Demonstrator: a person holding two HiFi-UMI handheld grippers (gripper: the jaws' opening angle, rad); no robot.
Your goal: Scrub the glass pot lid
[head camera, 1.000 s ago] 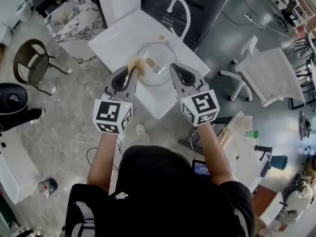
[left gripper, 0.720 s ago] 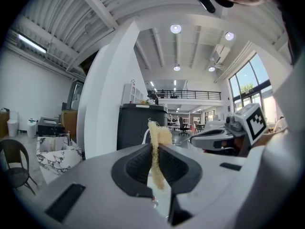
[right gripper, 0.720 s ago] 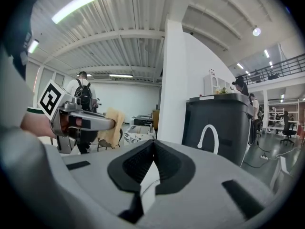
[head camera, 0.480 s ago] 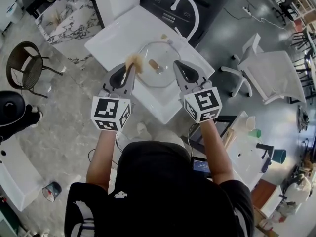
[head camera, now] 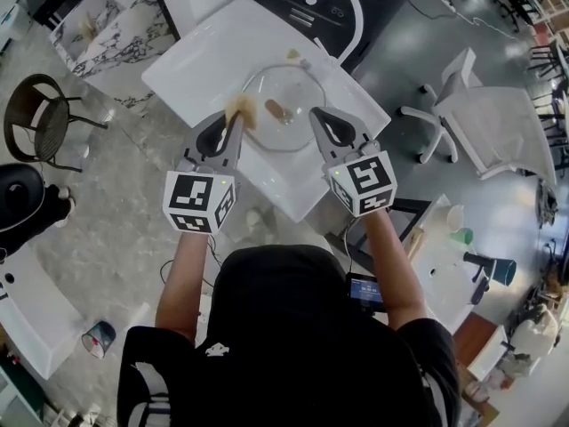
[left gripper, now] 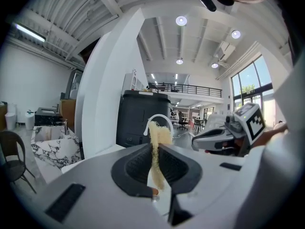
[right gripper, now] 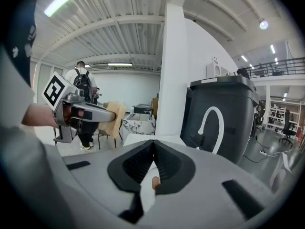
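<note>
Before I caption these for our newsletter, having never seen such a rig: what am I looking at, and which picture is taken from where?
There is no robot here. A person holds a hand-held gripper in each hand. The head view comes from a camera on the person's head, looking steeply down. The other two views come from cameras riding on each gripper, looking along its two jaws. On the white counter, near a curved tap, lies a glass pot lid. The left hand-held gripper is shut on a yellow sponge, which is at the lid's left edge. The right hand-held gripper is also shut, with nothing between its jaws, and sits at the lid's right edge.
</note>
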